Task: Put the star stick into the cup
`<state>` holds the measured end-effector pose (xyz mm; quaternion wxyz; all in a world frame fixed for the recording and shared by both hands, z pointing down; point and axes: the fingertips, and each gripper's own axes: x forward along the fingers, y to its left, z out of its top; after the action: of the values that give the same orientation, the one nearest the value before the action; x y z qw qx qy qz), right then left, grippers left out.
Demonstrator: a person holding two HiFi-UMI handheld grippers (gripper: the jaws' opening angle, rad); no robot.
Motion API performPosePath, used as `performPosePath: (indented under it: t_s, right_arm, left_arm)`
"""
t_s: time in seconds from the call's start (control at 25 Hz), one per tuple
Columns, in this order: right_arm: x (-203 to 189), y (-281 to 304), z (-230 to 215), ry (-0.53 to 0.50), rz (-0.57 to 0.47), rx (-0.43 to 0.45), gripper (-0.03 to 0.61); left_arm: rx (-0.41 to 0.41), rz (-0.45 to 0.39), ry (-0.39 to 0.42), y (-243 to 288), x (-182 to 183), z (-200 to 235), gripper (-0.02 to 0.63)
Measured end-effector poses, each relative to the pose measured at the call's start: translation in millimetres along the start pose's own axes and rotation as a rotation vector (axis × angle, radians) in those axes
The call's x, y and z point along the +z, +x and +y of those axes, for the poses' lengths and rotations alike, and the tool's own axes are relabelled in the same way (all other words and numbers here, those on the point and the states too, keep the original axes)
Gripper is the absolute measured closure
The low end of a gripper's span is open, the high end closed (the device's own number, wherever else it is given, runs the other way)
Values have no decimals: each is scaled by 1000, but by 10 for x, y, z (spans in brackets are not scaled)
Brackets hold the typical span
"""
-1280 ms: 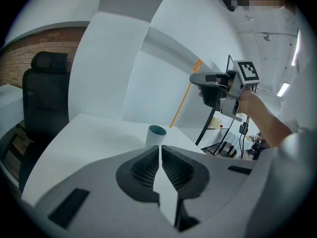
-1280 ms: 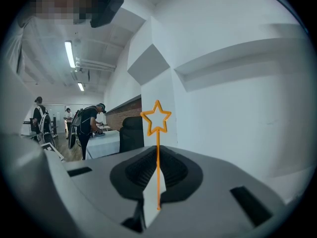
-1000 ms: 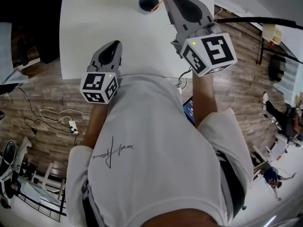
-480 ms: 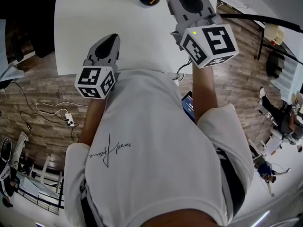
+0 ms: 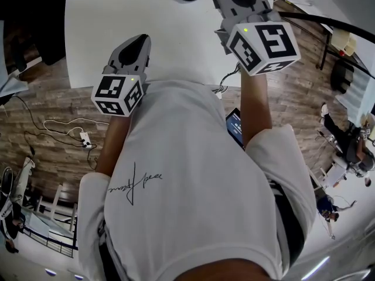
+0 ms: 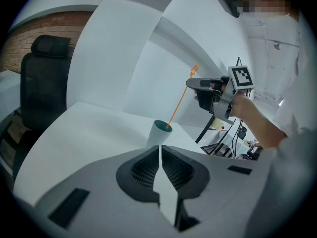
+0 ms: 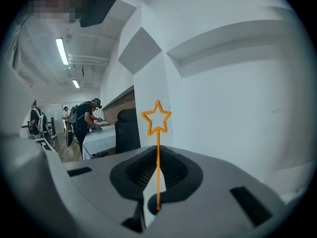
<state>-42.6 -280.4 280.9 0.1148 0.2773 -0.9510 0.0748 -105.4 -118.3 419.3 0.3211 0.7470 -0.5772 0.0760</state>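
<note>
Orange star stick [image 7: 158, 142] clamped in right gripper [image 7: 157, 155], upper right of head view; lower end inside cup [image 6: 159, 133]. Left gripper [image 6: 160, 150] jaws together, empty.

Table [image 5: 105, 34], upper left of the head view: smooth matt white; floor [image 5: 47, 116], left edge: grainy brown wood planks; shirt [image 5: 193, 186]: soft white cloth; left gripper [image 6: 160, 150] and right gripper [image 7: 157, 150]: matt grey plastic; star stick [image 7: 158, 133]: thin orange plastic.

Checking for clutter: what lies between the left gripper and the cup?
Nothing: in the left gripper view, only bare table separates the left gripper from the cup.
</note>
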Motion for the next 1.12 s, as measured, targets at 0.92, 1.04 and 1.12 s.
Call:
performPosePath:
  t_s: [0.92,1.04,1.12]
  right_arm:
    - [-290,234,-121,44,76,-1,558]
    - [-339,263,-131,51,86,-5,558]
    - [-378,279,-138,55,95,-3,558]
  left_arm:
    - [-12,37,-77,142,-45,132,603]
    - [-18,43,-106,154,-84,152,603]
    - [-18,50,-119,167,-109,161,603]
